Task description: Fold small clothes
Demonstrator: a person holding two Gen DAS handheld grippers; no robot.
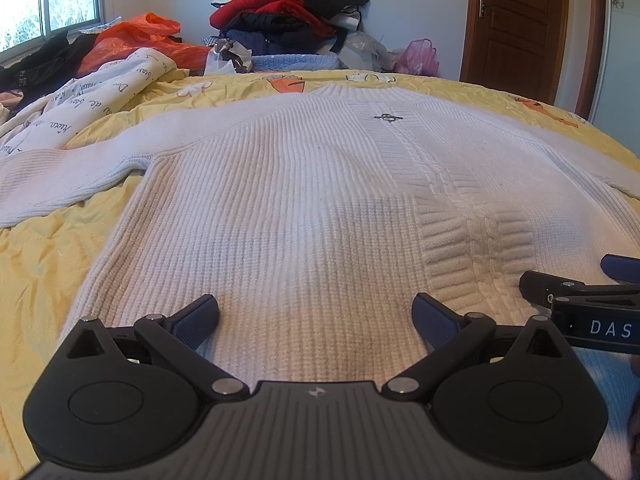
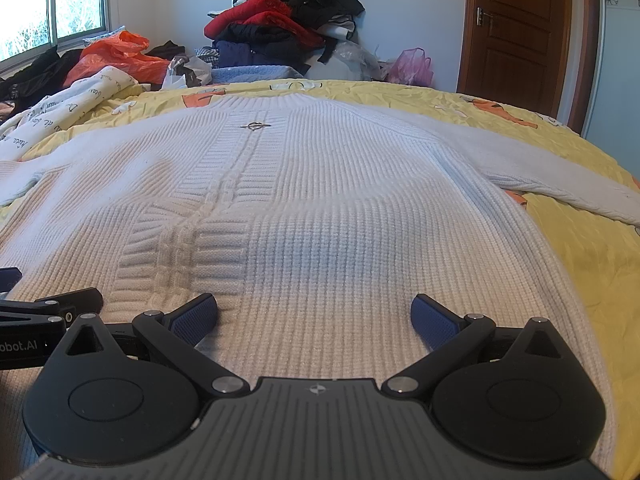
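White sweater [image 1: 304, 200] looks thick, soft, floppy; take hem w/ left gripper [image 1: 316, 316] & right gripper [image 2: 314, 316], both wide apart, empty.

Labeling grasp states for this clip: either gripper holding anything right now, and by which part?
Nothing held. The left gripper and right gripper are both open above the hem end of the white sweater, which lies flat on the yellow bedspread.

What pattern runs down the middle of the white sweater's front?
A vertical cable-knit braid flanked by ribbing on the white sweater, clearest in the right wrist view.
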